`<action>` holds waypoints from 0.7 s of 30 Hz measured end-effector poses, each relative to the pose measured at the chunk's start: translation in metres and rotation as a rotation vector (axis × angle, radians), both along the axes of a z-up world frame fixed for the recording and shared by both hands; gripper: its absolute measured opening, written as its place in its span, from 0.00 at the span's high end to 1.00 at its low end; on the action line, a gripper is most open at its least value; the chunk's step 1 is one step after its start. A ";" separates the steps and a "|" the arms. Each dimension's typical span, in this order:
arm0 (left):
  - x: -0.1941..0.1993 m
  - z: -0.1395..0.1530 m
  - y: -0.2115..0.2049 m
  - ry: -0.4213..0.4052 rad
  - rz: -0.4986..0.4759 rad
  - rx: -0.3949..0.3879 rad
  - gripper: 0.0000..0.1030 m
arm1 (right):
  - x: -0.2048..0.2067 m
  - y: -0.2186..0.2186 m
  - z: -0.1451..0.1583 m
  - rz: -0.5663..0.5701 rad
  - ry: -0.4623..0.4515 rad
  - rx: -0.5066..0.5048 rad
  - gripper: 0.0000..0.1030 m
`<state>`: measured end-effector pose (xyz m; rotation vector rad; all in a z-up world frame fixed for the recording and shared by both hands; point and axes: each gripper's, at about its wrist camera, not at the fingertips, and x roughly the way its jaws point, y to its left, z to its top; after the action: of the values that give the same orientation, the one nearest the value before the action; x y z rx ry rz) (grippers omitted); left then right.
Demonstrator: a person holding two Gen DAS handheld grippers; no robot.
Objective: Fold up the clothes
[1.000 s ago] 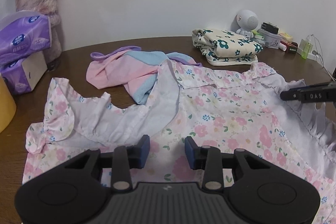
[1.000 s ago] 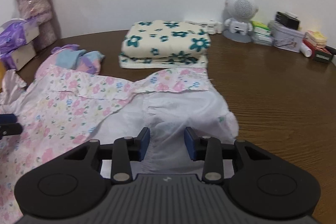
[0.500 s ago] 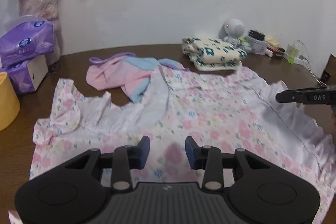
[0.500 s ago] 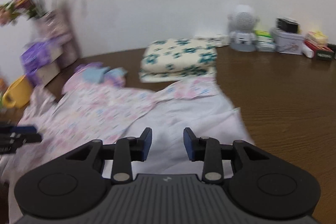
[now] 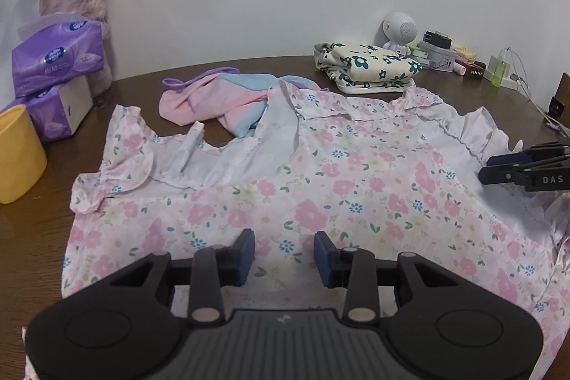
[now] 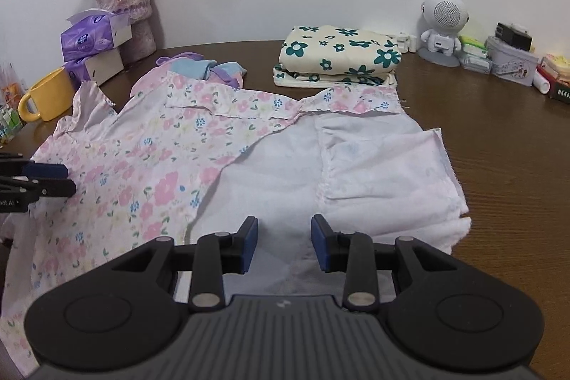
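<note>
A pink floral garment (image 5: 356, 173) lies spread on the brown table (image 5: 35, 237), ruffled sleeve at the left. Its right half shows the white inside (image 6: 356, 166). My left gripper (image 5: 284, 253) hovers over the near floral hem, open, with only cloth showing below the gap. My right gripper (image 6: 284, 244) stands open over the white part, nothing between its pads. Each gripper shows in the other's view: the right gripper (image 5: 488, 166) at the ruffled edge, the left gripper (image 6: 69, 180) at the far left. Behind lie a crumpled pink-blue garment (image 5: 213, 102) and a folded cream cloth with green flowers (image 6: 338, 56).
A yellow mug (image 6: 46, 95), purple tissue packs (image 5: 57, 59) and a vase of dried flowers (image 6: 124, 6) stand at the back left. A white robot-shaped speaker (image 6: 443, 24), small boxes (image 6: 513, 59) and cables (image 5: 527, 88) crowd the back right. Bare table (image 6: 498, 166) lies right of the garment.
Both grippers have drawn back toward the near edge, so more of the spread garment shows. The right view has swung left and is sharp again. Both jaws keep the same gap.
</note>
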<state>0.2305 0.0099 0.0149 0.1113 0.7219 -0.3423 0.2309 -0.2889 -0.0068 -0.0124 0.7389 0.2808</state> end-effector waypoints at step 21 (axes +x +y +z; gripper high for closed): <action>-0.059 0.021 0.077 -0.027 0.189 -0.073 0.65 | -0.100 0.025 0.024 0.110 -0.057 0.048 0.66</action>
<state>0.1716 0.0867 0.0361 -0.0213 0.6869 -0.1857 0.1311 -0.2637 0.0170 -0.0154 0.6754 0.4021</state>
